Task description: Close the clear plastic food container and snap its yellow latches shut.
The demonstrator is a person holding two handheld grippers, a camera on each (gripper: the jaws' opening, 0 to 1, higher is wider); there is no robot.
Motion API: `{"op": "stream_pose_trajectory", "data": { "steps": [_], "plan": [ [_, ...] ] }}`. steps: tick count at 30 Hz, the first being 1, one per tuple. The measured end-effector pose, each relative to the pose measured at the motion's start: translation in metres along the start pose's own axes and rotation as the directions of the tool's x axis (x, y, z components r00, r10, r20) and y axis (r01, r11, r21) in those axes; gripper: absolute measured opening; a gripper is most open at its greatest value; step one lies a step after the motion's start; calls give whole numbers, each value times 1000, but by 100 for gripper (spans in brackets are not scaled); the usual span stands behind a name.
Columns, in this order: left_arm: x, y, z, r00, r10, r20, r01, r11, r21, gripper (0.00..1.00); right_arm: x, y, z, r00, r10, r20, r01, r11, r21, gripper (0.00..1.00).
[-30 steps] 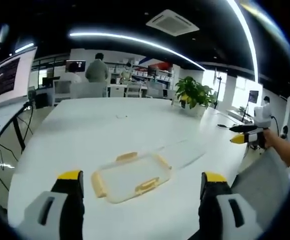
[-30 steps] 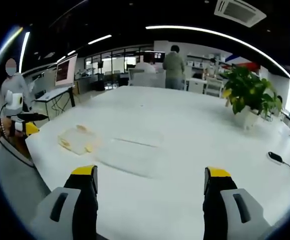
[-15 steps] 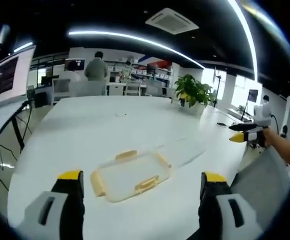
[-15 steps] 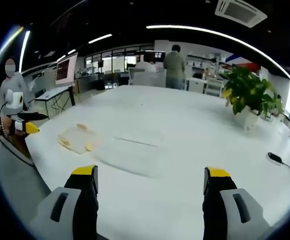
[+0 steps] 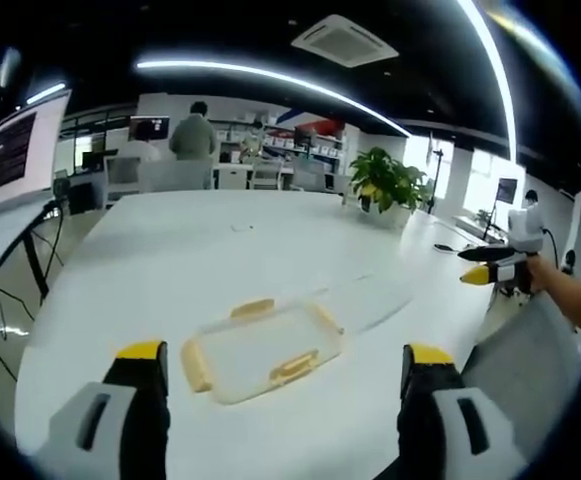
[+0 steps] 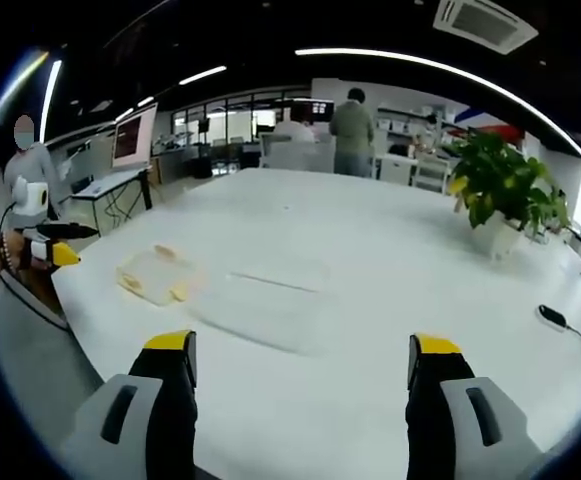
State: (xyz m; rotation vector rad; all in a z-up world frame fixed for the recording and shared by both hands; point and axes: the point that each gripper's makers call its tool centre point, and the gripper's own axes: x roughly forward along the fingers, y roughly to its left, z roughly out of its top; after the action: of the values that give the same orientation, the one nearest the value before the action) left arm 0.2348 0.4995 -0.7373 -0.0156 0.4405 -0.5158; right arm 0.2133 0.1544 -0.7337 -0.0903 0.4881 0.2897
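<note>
Nothing started yet: the lid with yellow latches [image 5: 260,352] lies low centre in the left gripper view, the clear container base [image 6: 270,300] beside it. The left gripper [image 5: 280,365] and right gripper [image 6: 300,360] gape empty. Next, presumably, the lid must be grasped.

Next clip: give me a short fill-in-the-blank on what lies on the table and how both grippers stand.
1. The lid with yellow latches lies ____ the clear container, not on it.
2. Both the left gripper and the right gripper have their jaws ____.
3. The potted ____ stands on the white table.

Missing words: beside; open; plant
</note>
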Motion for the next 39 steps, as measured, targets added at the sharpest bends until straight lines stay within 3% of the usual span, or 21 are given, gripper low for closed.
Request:
{"op": "stream_pose_trajectory", "data": {
  "steps": [9,11,15,18,20,23,25,29,37,39],
  "plan": [
    [1,8,-2,1000,9,-13,-9,1000,17,95,4,-1,13,999,-28,23,30,995,-92,88],
    [2,13,-3,999,27,-29,-26,999,46,95,9,-1,10,999,-31,-8,29,992,-119,88],
    [3,18,-2,999,30,-36,-28,997,75,95,19,11,21,1000,8,3,-8,985,-170,88],
    [5,25,-2,998,35,-56,-29,994,107,95,26,20,31,999,38,0,-37,966,-258,87],
    [6,32,-1,997,42,-68,-32,990,138,95,33,28,41,998,55,2,-51,944,-327,88],
    [7,44,3,995,49,-83,-34,983,179,95,46,44,52,996,85,-13,-82,889,-451,87],
    [8,49,5,994,49,-96,-27,976,216,95,54,55,57,994,110,-20,-105,863,-493,87],
    [11,60,8,988,62,-144,-13,947,322,95,72,78,63,985,169,-40,-161,804,-573,87],
    [18,74,12,977,57,-207,37,904,426,95,100,106,72,970,235,-67,-222,734,-642,87],
    [20,81,8,968,75,-240,52,874,482,95,106,111,72,965,249,-80,-239,721,-651,87]
  ]
}}
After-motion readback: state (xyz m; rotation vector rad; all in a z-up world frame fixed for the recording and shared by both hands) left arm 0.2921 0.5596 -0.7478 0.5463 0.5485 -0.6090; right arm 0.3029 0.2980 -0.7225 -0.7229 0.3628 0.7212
